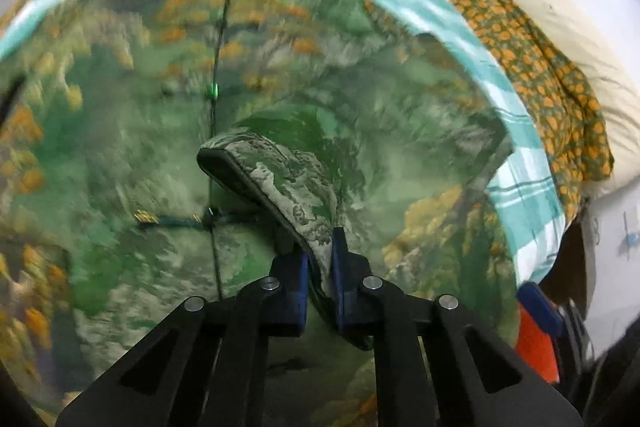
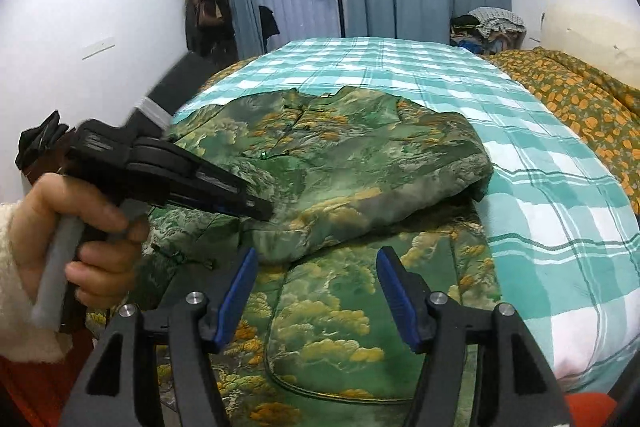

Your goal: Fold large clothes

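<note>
A padded green jacket [image 2: 340,163] with a yellow and grey landscape print lies on the bed, its upper part folded over the lower part [image 2: 340,311]. In the left wrist view my left gripper [image 1: 320,259] is shut on a dark-trimmed edge of the jacket [image 1: 280,179], which rises in a fold from between the blue pads. The right wrist view shows that same left gripper [image 2: 260,213], held by a hand [image 2: 80,227], at the jacket's left side. My right gripper [image 2: 316,255] stands open above the lower part, and nothing sits between its blue pads [image 2: 240,291].
A teal checked sheet [image 2: 540,187] covers the bed. A green quilt with orange flowers [image 2: 580,107] lies along the bed's right side by the wall. Piled clothes [image 2: 488,23] sit at the far corner. Coats [image 2: 206,7] hang on the left wall beside blue curtains.
</note>
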